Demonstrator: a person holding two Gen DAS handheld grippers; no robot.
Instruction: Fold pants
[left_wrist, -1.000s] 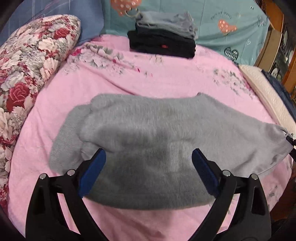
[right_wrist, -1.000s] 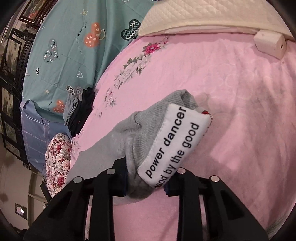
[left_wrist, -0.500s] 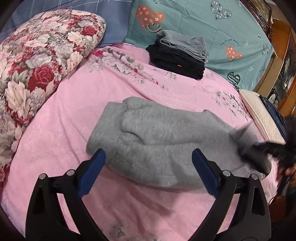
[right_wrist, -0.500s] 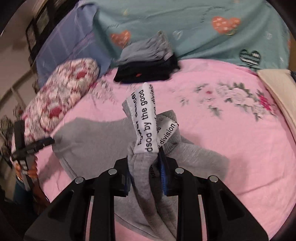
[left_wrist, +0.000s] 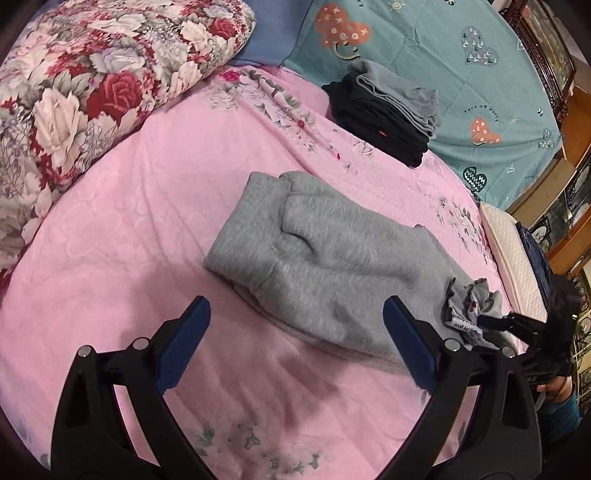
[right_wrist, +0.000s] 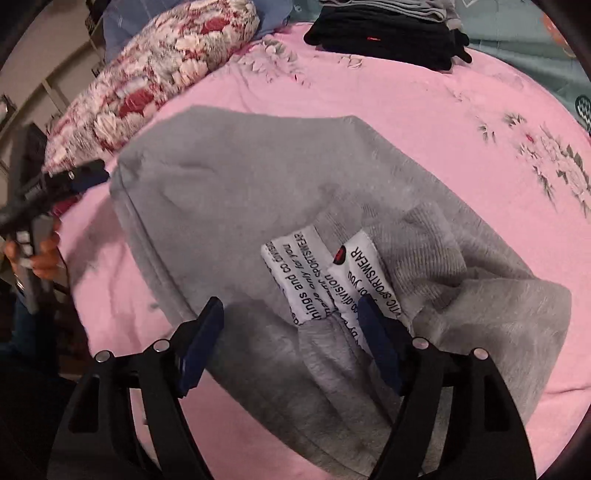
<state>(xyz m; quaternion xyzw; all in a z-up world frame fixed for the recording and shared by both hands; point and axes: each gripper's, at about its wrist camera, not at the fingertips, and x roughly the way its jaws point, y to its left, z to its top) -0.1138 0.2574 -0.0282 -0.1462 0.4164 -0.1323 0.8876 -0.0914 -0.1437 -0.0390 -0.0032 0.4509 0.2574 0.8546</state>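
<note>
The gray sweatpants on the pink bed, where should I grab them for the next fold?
Grip the gray sweatpants at the ribbed cuff end, coming from the floral pillow side with the open left gripper; that edge lies flat and free.

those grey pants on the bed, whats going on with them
A person with a gripper in each hand is folding the grey pants on the pink bedsheet. The right gripper is open over the labelled end; the left gripper hovers open, holding nothing. Folded clothes are stacked behind.
</note>
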